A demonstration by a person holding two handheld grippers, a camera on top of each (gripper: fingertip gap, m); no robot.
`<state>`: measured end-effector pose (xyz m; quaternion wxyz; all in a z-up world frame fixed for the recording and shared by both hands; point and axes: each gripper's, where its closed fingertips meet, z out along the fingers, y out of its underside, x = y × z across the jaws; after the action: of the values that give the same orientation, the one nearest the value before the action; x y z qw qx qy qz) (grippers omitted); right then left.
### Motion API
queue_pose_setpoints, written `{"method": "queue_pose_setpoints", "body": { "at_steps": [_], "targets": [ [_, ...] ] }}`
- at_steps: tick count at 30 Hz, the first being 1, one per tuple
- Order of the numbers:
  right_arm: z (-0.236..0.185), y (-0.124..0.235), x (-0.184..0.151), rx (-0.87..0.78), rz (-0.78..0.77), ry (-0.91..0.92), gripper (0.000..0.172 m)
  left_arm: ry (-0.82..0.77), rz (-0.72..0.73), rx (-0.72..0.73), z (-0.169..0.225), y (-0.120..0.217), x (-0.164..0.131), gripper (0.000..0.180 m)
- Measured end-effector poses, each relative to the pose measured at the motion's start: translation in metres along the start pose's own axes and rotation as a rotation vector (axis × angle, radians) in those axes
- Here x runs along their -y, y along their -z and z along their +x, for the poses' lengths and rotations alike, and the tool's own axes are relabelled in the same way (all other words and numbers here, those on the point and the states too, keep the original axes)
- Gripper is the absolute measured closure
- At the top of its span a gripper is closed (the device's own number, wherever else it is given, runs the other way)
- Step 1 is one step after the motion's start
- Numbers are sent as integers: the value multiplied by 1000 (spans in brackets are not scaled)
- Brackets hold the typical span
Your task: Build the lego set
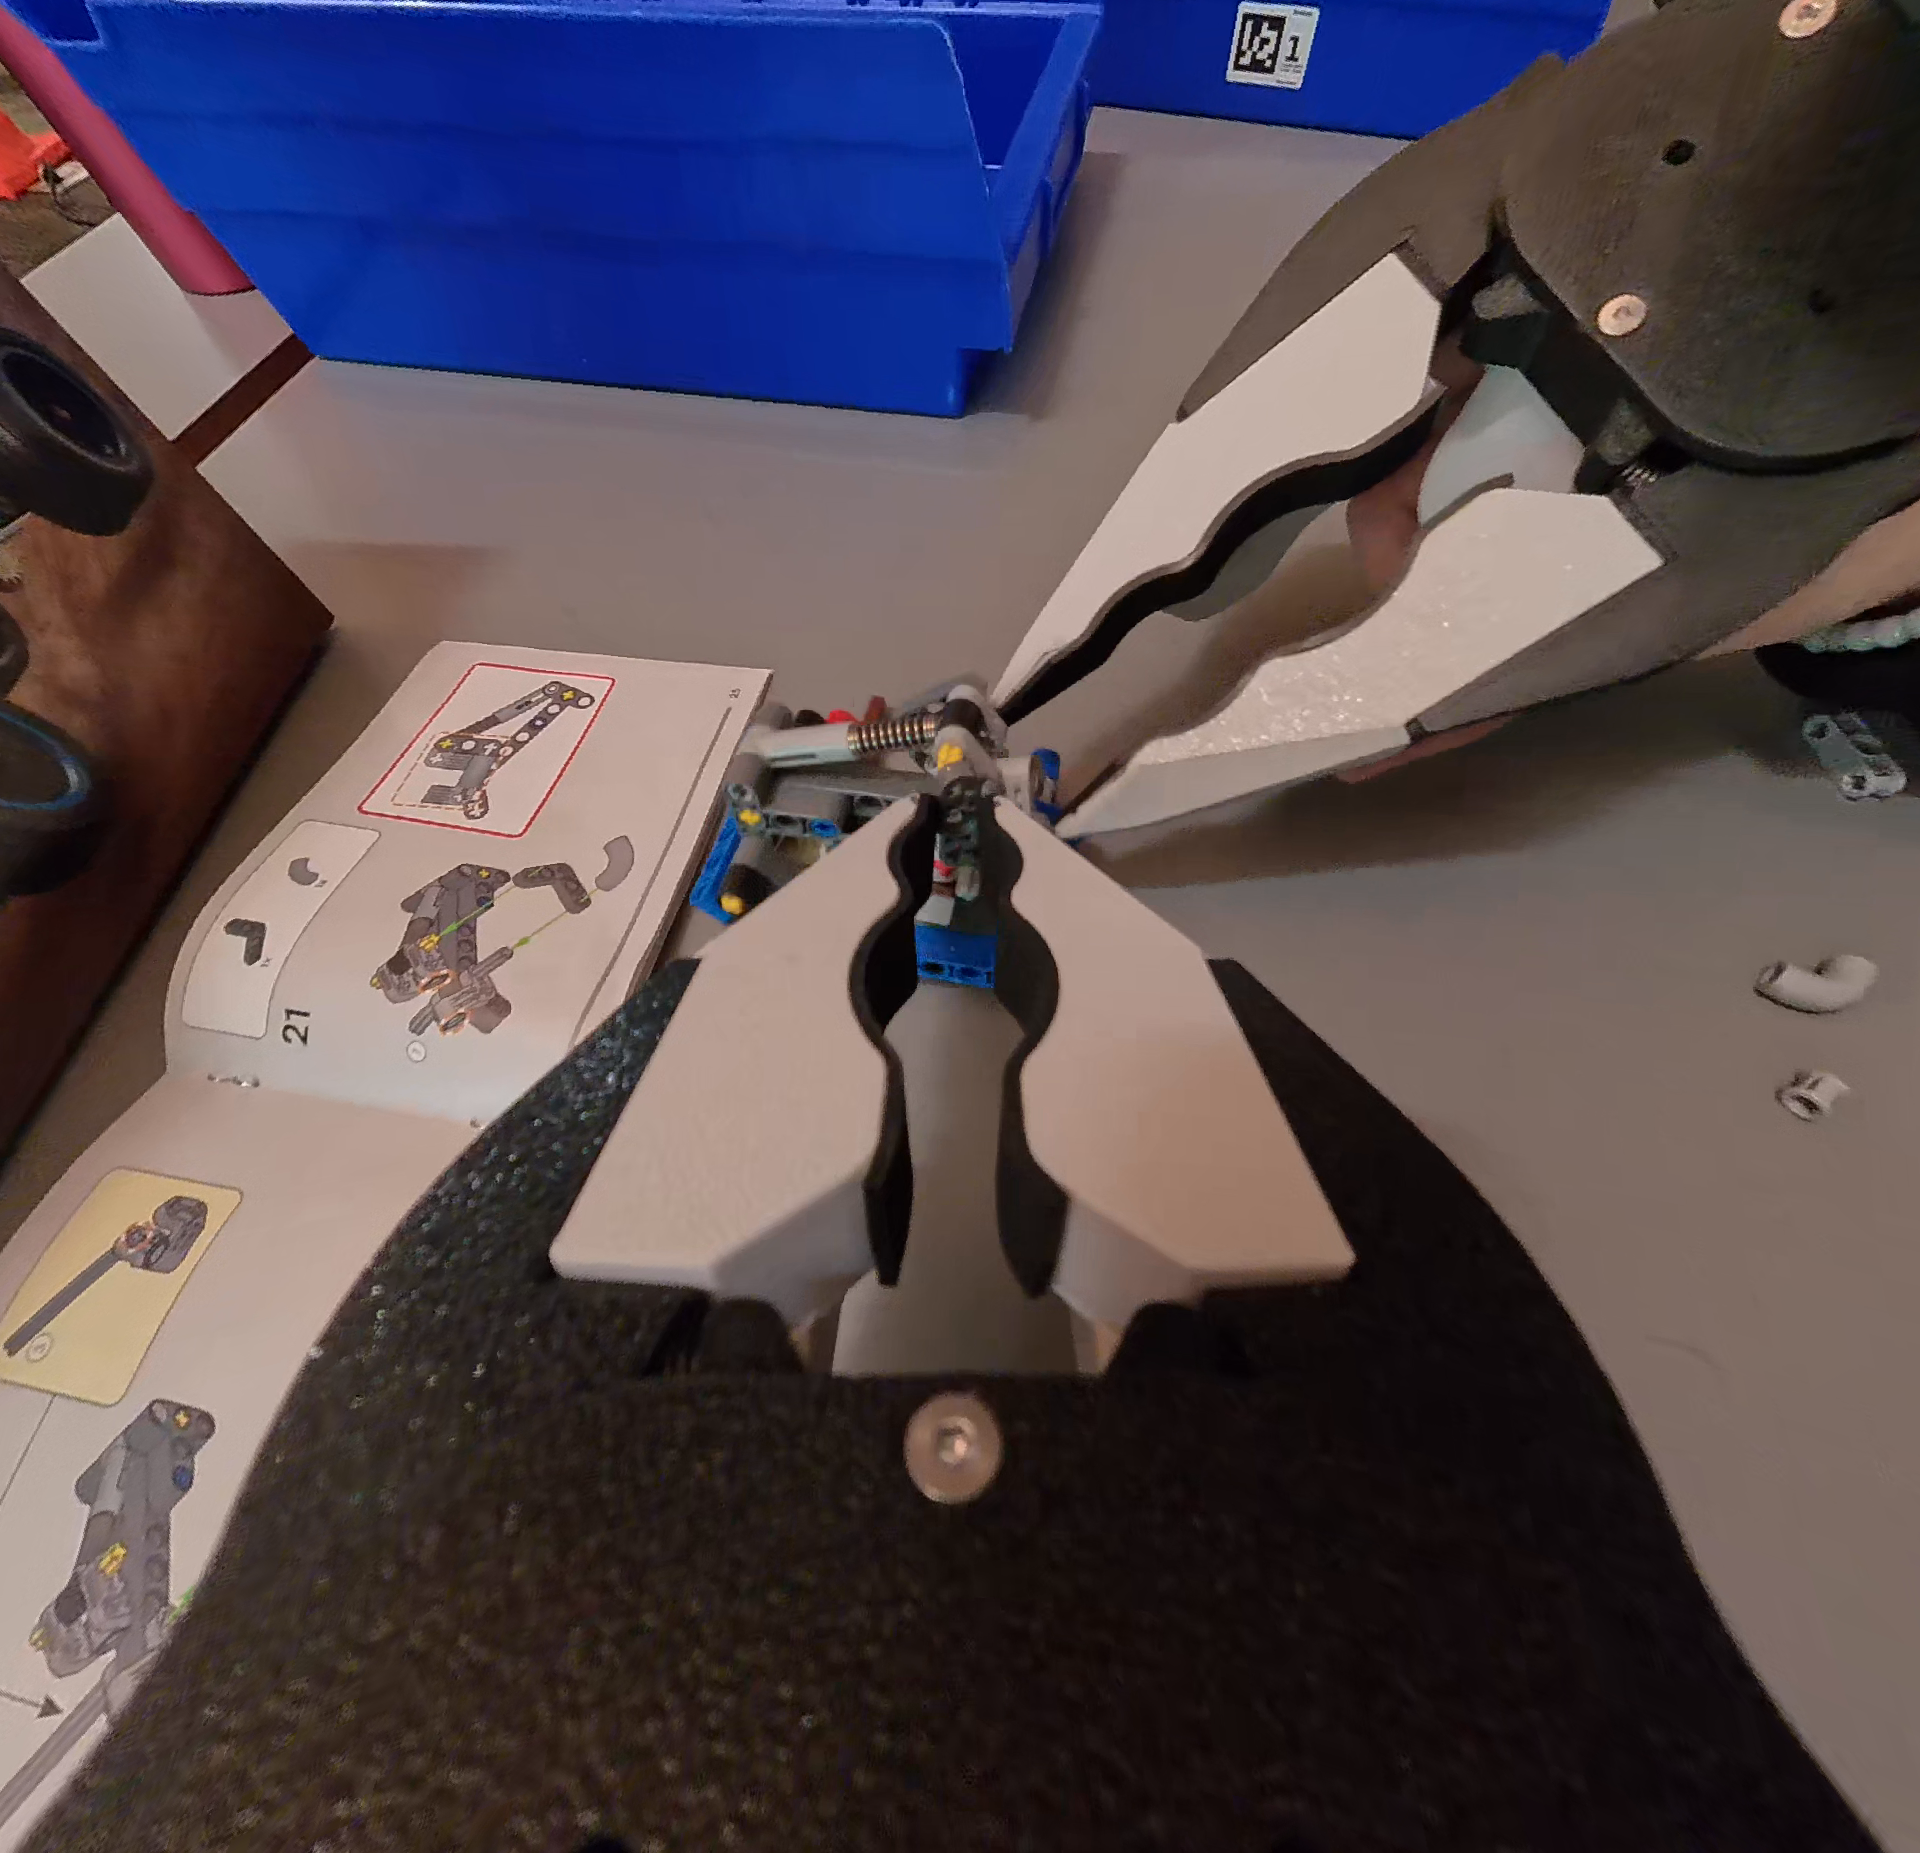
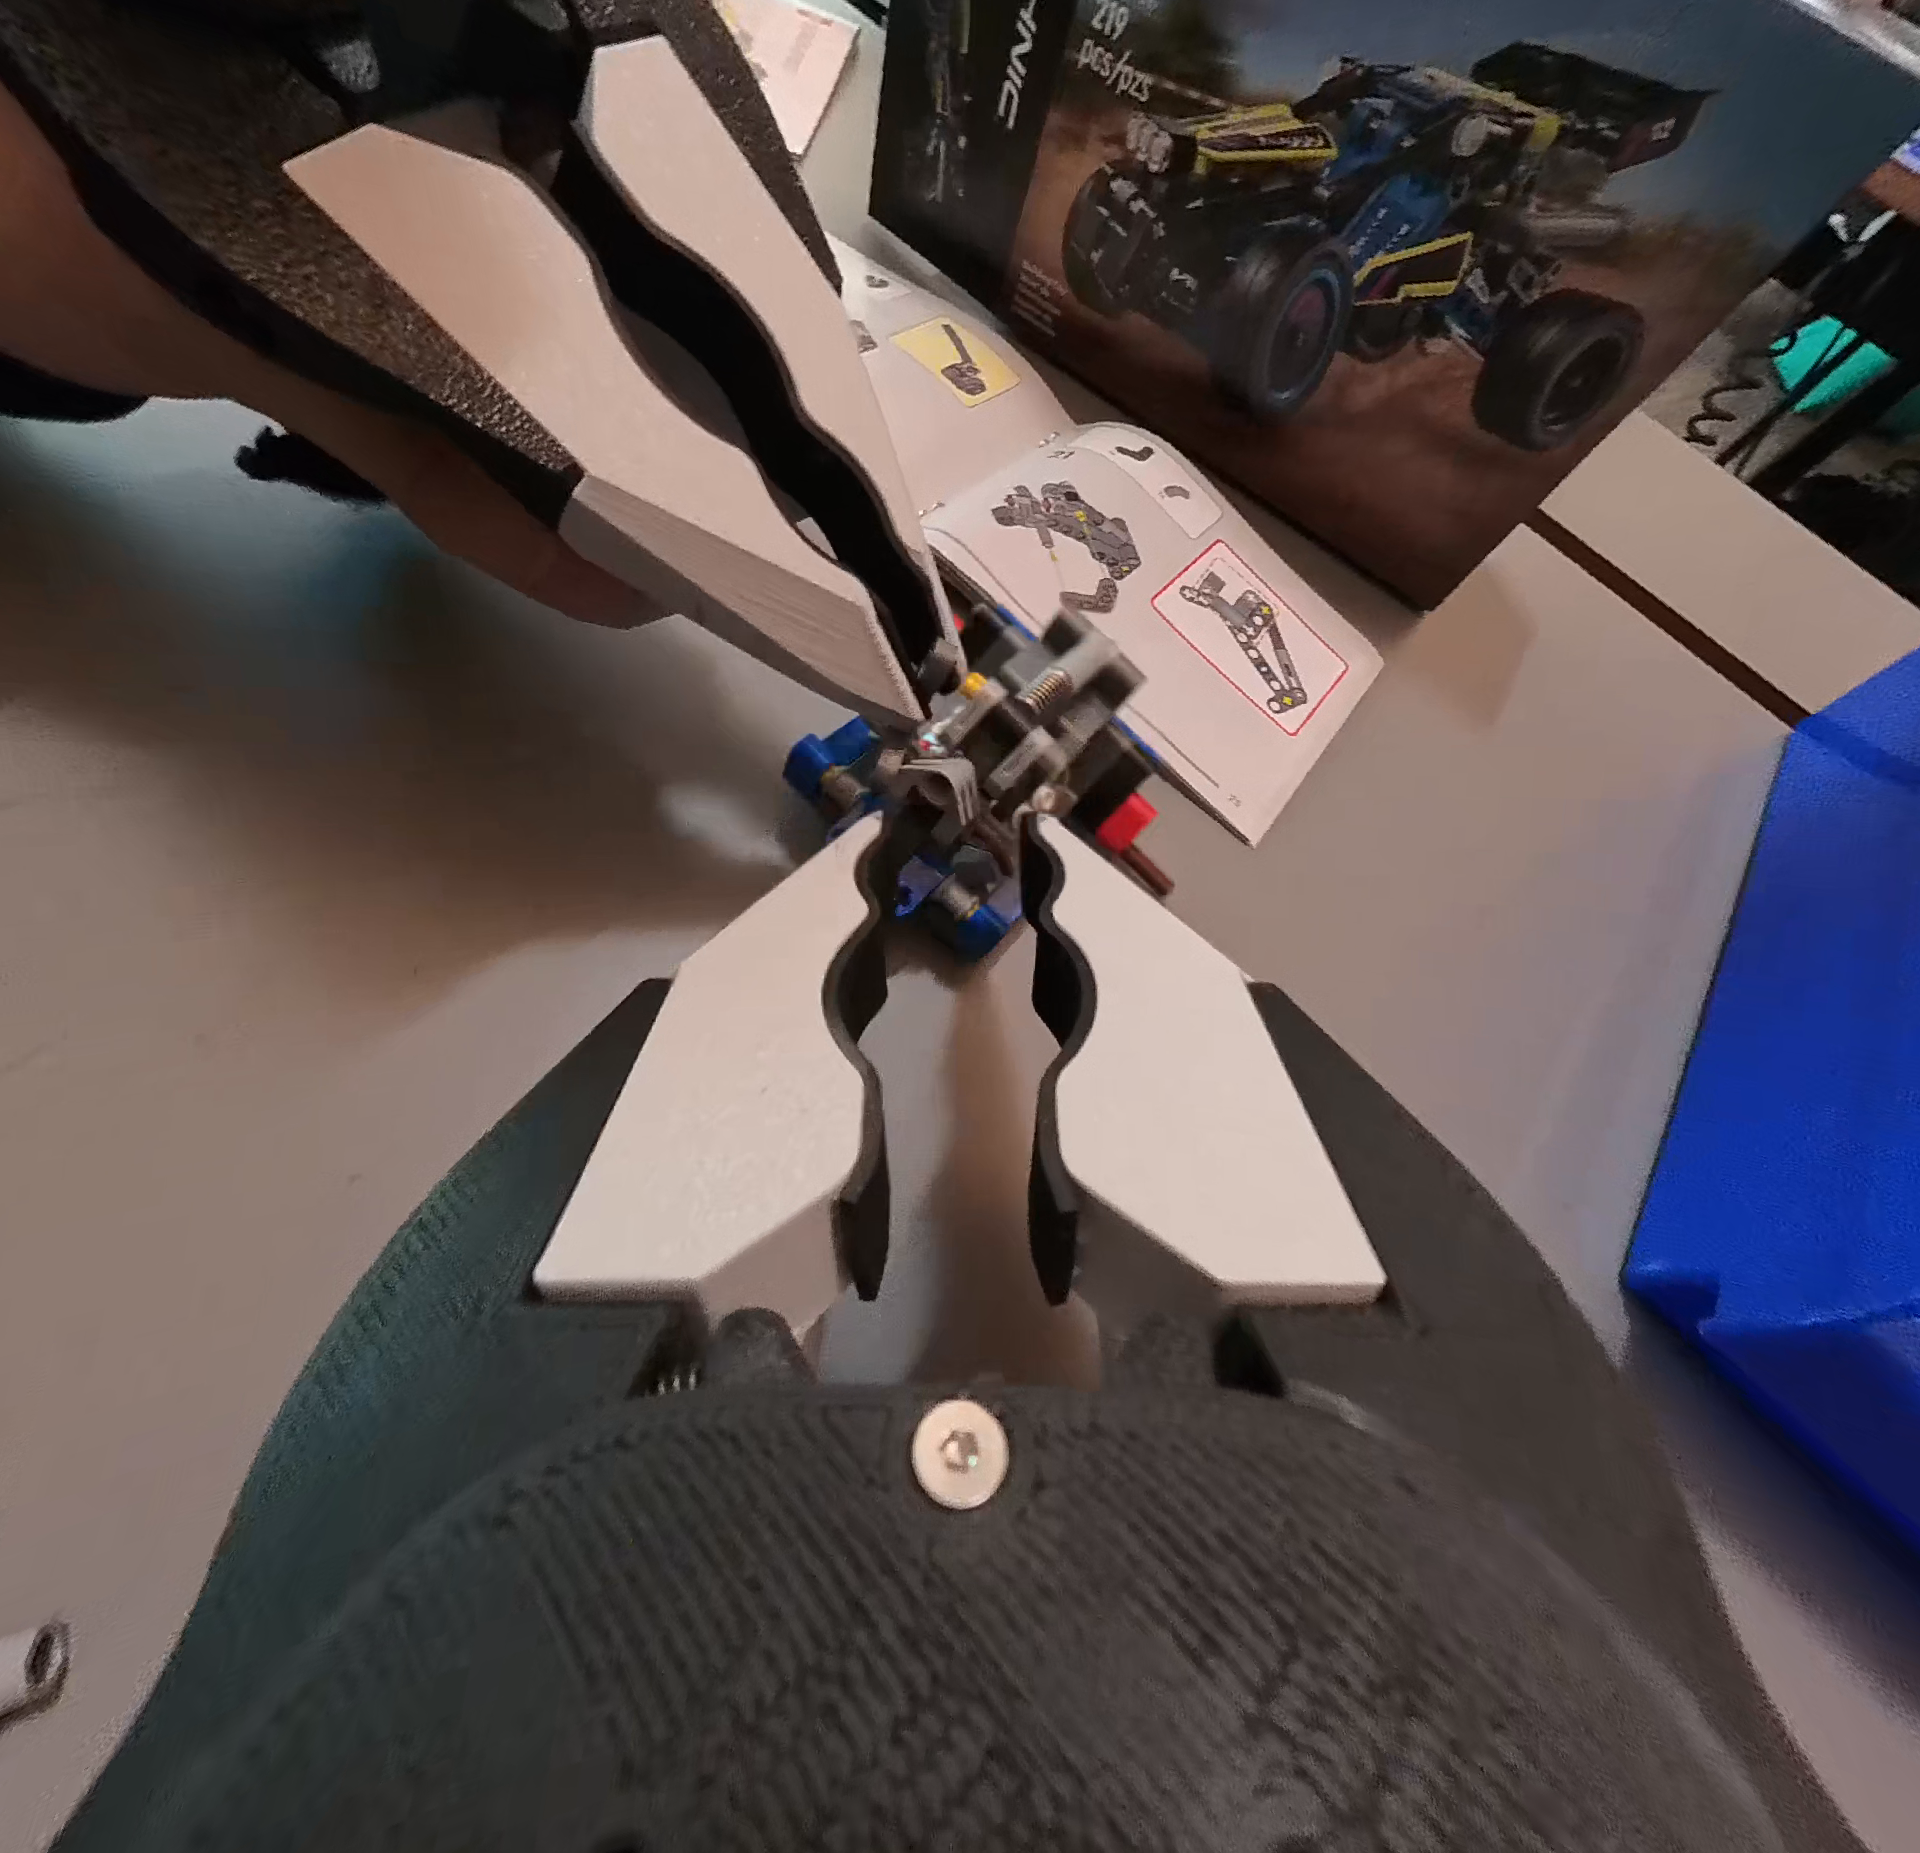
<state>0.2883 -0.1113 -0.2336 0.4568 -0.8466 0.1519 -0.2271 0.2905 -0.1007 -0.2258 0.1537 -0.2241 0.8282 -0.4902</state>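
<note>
The left tool [image 1: 958,816] is pinching a dark grey upright piece of the toy brick assembly [image 1: 883,764] sitting on the grey tabletop [image 1: 1455,1076]; the right tool [image 2: 951,827] is standing parted around its near end; the instruction booklet [image 1: 499,847] is lying just beside it; blue bins [image 1: 623,193] are sitting beyond.

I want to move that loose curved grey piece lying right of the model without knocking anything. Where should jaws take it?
Probably across the middle of the curved piece, coming straight down from above. It lies flat on the table with bare surface all round, and only a small grey connector nearby.
</note>
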Motion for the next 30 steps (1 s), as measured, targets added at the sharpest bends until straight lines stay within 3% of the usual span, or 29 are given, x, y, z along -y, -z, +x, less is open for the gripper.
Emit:
{"method": "queue_pose_setpoints", "body": {
  "at_steps": [10, 30],
  "targets": [
    [2, -4, -3, -57, -32, 45, 165, 0, 9, -22, 1, 1, 2, 176],
    [0, -5, -10, -35, -74, -38, 161, 40, -31, -53, -13, 6, -8, 176]
  ]
}}
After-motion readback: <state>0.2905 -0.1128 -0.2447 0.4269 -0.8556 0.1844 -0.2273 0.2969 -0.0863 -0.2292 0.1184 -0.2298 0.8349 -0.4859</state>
